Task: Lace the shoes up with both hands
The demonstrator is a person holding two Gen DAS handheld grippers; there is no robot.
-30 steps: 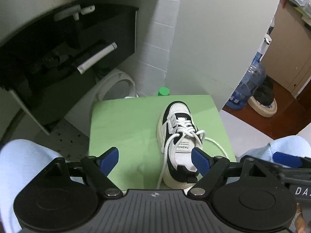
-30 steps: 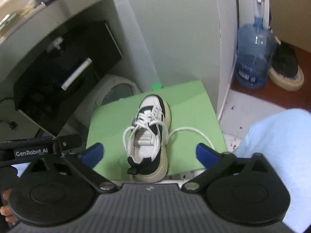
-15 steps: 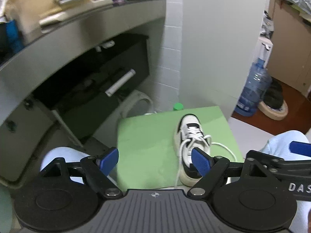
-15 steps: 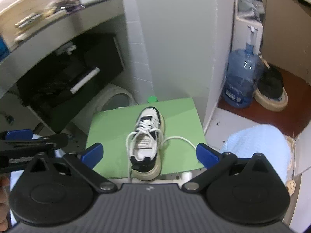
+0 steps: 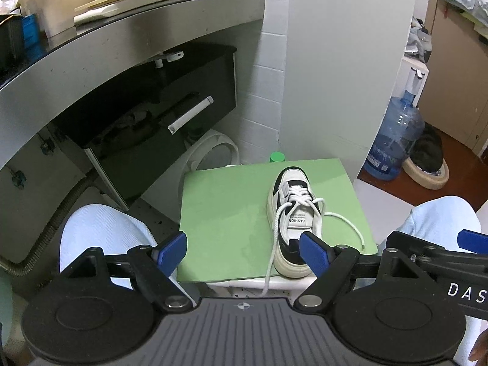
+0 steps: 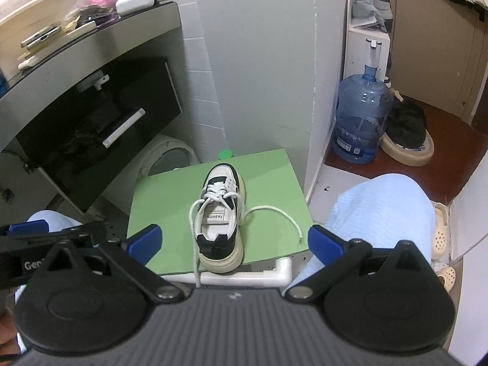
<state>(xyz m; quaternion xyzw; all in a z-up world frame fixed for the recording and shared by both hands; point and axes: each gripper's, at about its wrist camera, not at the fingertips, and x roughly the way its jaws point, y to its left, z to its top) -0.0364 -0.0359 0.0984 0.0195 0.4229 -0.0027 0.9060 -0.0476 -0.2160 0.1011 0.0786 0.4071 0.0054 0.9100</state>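
Note:
A white and black sneaker [image 5: 292, 213] [image 6: 221, 213] stands on a green board [image 5: 222, 207] [image 6: 268, 177], heel toward me. Its white laces [image 5: 344, 222] [image 6: 274, 213] hang loose: one end curls over the board on the right, the other drops over the near edge. My left gripper [image 5: 242, 254] is open, held high above and short of the shoe, nothing between its blue pads. My right gripper [image 6: 235, 239] is open too, wide, with the shoe far below between its fingers. Each gripper shows at the edge of the other's view.
The person's knees in pale blue [image 5: 100, 231] [image 6: 384, 210] flank the board. A grey counter [image 5: 128, 39] with a black open drawer [image 5: 158, 116] is to the left, a white wall corner [image 6: 311, 91] behind, a blue water jug [image 6: 360, 122] to the right. White pipe frame [image 6: 274, 271] under the board.
Both grippers have risen and drawn back from the shoe, which now looks smaller and farther. More of the counter and room shows. The jaws stayed wide apart.

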